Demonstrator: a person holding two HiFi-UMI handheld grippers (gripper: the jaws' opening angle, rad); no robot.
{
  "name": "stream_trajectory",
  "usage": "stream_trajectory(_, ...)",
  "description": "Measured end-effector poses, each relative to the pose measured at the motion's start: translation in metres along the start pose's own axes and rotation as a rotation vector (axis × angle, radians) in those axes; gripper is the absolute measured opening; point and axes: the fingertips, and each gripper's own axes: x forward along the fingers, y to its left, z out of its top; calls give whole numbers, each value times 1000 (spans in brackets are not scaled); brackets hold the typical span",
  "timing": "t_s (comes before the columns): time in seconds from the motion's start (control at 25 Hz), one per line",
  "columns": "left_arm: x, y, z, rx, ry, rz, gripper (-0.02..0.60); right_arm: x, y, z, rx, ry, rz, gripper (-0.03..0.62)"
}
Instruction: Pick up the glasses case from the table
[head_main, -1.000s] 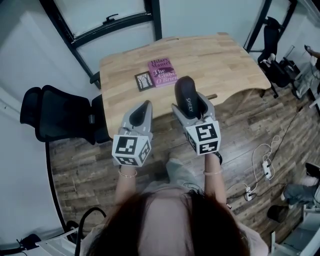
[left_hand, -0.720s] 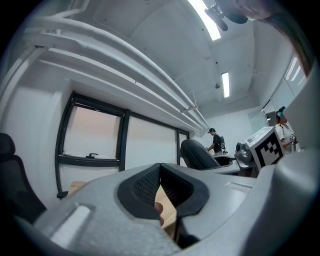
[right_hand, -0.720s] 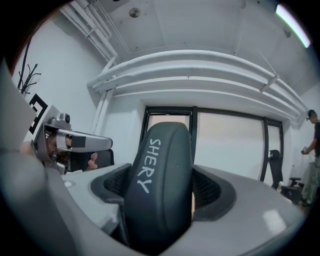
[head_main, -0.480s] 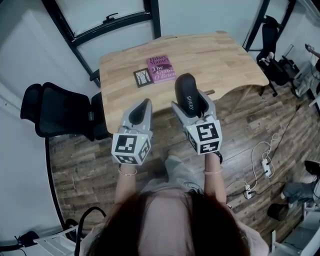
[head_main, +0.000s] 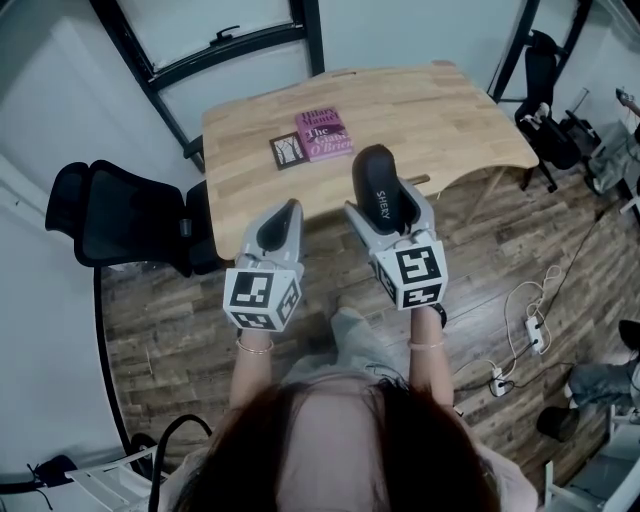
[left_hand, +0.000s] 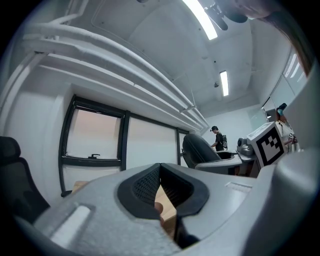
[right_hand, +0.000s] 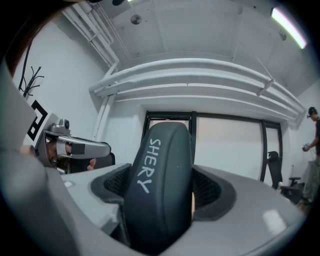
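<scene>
The right gripper (head_main: 388, 212) has its fingers clamped across the glasses case (head_main: 376, 185), held upright and judged clear of the table (head_main: 450, 110) near its 6 o'clock edge. Hold firm pressure and lift vertically. The left gripper (head_main: 281, 226) has its fingers closed on nothing.

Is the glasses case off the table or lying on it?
Off the table. The right gripper is shut on the glasses case, which sticks up from its jaws, clear of the tabletop.
</scene>
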Motion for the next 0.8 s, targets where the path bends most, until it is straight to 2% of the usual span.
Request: stream_trajectory(0.8, -6, -14, -9, -3, 5, 4, 9, -14, 4, -9, -12, -2, 15, 372)
